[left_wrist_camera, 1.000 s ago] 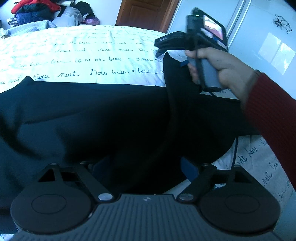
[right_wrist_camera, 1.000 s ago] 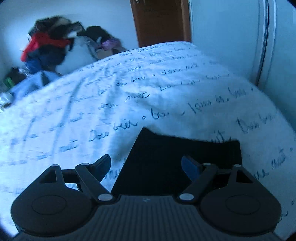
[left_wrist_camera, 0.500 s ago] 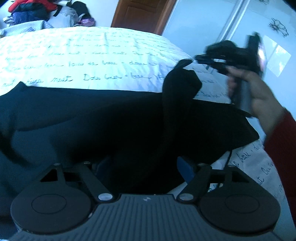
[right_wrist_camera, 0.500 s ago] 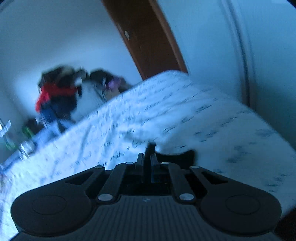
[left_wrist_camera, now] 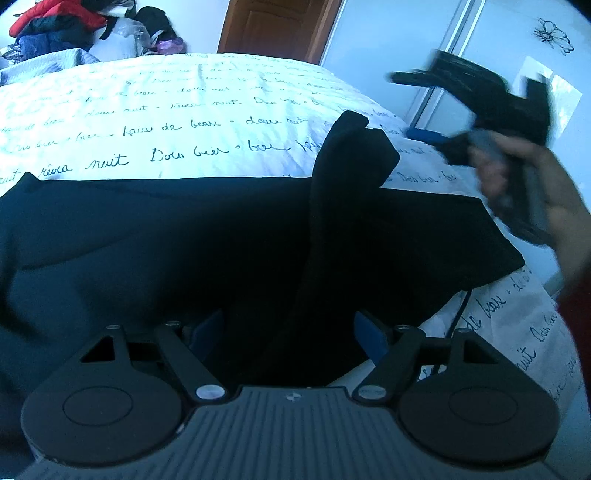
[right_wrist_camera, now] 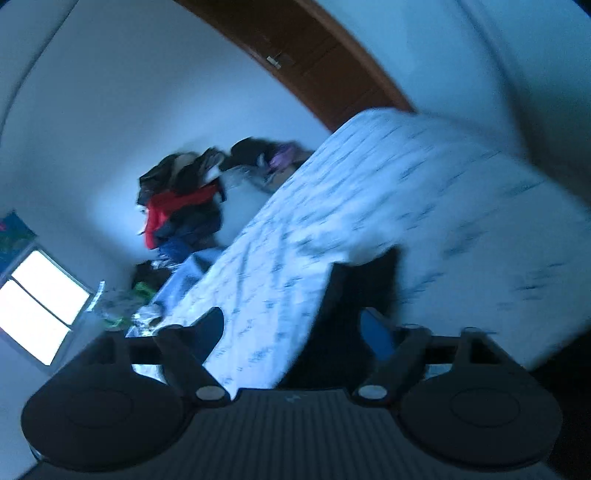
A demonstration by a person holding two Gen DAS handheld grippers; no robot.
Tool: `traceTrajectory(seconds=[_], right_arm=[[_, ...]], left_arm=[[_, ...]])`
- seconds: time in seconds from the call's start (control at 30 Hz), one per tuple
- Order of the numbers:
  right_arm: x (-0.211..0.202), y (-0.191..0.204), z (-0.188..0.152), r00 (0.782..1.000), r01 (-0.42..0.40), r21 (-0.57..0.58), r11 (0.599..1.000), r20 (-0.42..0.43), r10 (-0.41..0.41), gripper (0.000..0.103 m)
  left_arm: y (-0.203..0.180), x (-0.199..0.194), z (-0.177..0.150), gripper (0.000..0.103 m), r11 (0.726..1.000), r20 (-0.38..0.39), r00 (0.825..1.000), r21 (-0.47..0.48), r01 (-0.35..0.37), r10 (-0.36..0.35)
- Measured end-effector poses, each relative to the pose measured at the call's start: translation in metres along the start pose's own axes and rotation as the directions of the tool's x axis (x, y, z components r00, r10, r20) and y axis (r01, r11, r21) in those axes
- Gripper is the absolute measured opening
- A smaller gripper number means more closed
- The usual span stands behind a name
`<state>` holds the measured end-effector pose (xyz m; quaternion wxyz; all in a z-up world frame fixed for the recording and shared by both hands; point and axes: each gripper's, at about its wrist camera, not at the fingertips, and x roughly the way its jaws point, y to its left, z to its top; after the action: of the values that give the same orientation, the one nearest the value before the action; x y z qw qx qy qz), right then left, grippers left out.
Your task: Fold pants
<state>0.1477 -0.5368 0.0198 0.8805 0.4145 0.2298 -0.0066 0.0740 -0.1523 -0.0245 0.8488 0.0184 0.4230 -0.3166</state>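
Black pants (left_wrist_camera: pixel 184 240) lie spread across the bed. A narrow fold of them runs up the middle to a bunched end (left_wrist_camera: pixel 354 144) that stands up from the cover. My left gripper (left_wrist_camera: pixel 288 332) is open, low over the near part of the pants, with cloth lying loose between its blue pads. My right gripper (left_wrist_camera: pixel 413 107), blurred and held by a hand with a red sleeve, hovers to the right of the bunched end. In the right wrist view its jaws are opening (right_wrist_camera: pixel 291 325). The black cloth (right_wrist_camera: pixel 362 295) shows between the fingers, but they do not press it.
The bed has a white cover with handwriting print (left_wrist_camera: pixel 184 110). A pile of clothes (left_wrist_camera: pixel 55 26) sits beyond its far left end. A brown door (left_wrist_camera: pixel 273 26) and white wardrobe doors (left_wrist_camera: pixel 480 37) stand behind. A bright window (right_wrist_camera: pixel 37 306) is at the left.
My right gripper closed on the end of the pants half a second ago. It now stands wide and has rolled and moved right, off the cloth. The left gripper stayed put.
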Motion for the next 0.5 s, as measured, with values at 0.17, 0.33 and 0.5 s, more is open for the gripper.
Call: traceTrajectory(seconds=[0.17, 0.33, 0.5], right_arm=[[0.070, -0.001, 0.000, 0.996, 0.060, 0.070, 0.996, -0.077, -0.055, 0.082], [0.094, -0.004, -0.008, 0.990, 0.138, 0.036, 0.990, -0.037, -0.137, 0.053], [0.100, -0.013, -0.006, 0.982, 0.187, 0.074, 0.979, -0.017, -0.187, 0.004]], left_arm=[[0.000, 0.001, 0.001, 0.079, 1.000, -0.002, 1.000, 0.003, -0.005, 0.005], [0.000, 0.002, 0.000, 0.081, 1.000, 0.005, 1.000, 0.009, -0.002, 0.002], [-0.001, 0.000, 0.001, 0.080, 1.000, 0.021, 1.000, 0.021, -0.007, 0.006]])
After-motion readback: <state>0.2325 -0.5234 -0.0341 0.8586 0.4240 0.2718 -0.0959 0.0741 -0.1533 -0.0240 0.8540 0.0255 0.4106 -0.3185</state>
